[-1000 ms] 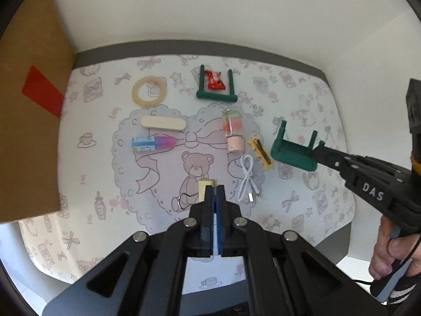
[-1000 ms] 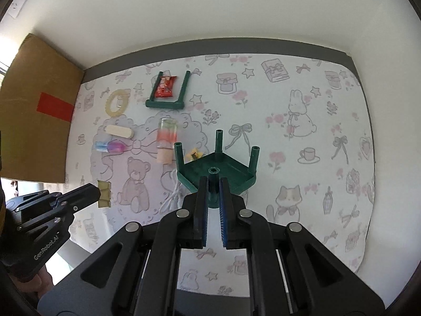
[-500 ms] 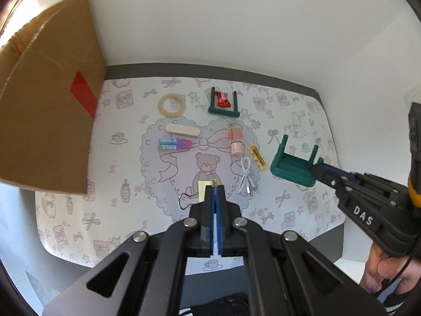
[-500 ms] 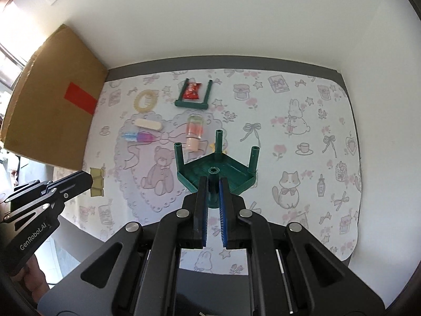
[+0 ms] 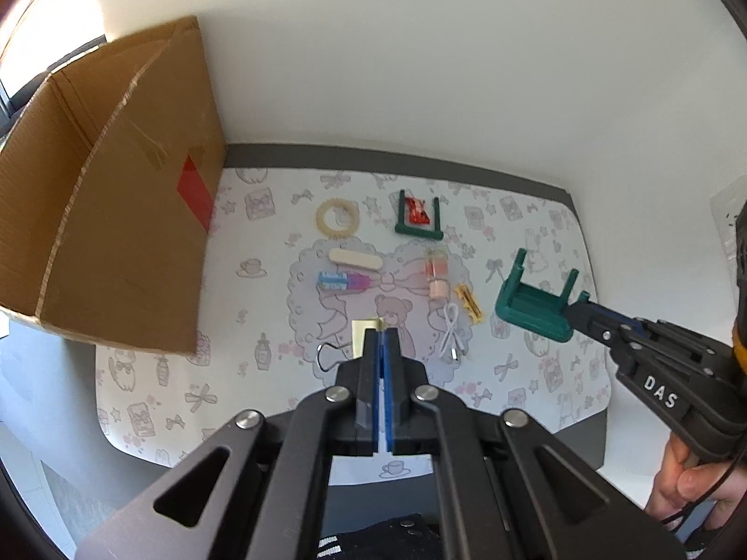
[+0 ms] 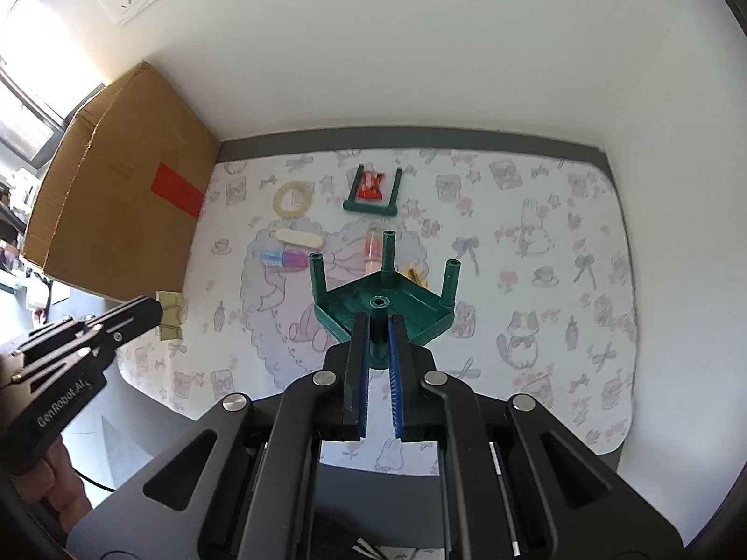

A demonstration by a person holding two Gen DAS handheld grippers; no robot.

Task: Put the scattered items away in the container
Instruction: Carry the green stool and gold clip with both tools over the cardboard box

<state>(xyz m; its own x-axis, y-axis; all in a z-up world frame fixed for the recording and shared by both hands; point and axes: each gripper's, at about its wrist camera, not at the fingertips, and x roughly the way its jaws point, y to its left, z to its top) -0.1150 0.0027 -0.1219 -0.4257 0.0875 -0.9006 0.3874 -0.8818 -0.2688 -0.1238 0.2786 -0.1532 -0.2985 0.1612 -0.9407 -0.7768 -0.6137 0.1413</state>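
Observation:
My left gripper [image 5: 382,333] is shut on a yellow binder clip [image 5: 363,338], whose wire loop sticks out to the left; the right wrist view shows the clip [image 6: 170,315] hanging in the air beside the cardboard box [image 6: 116,200]. My right gripper [image 6: 378,322] is shut on one leg of a dark green toy stool [image 6: 397,301], held upside down above the patterned mat [image 6: 537,233]. In the left wrist view the stool [image 5: 532,301] hangs at the right gripper's [image 5: 576,315] tip. The open box [image 5: 116,196] stands at the mat's left.
On the mat lie a cream ring [image 5: 337,218], a cream stick [image 5: 355,257], a blue-pink tube [image 5: 343,281], a pink bottle [image 5: 436,273], a yellow hair clip [image 5: 469,310], a white cable [image 5: 452,338] and a second green stool [image 5: 418,232] around a red packet [image 5: 417,211].
Both grippers have risen with the clip and the stool held; the mat looks smaller and more of the box's open top has come into view.

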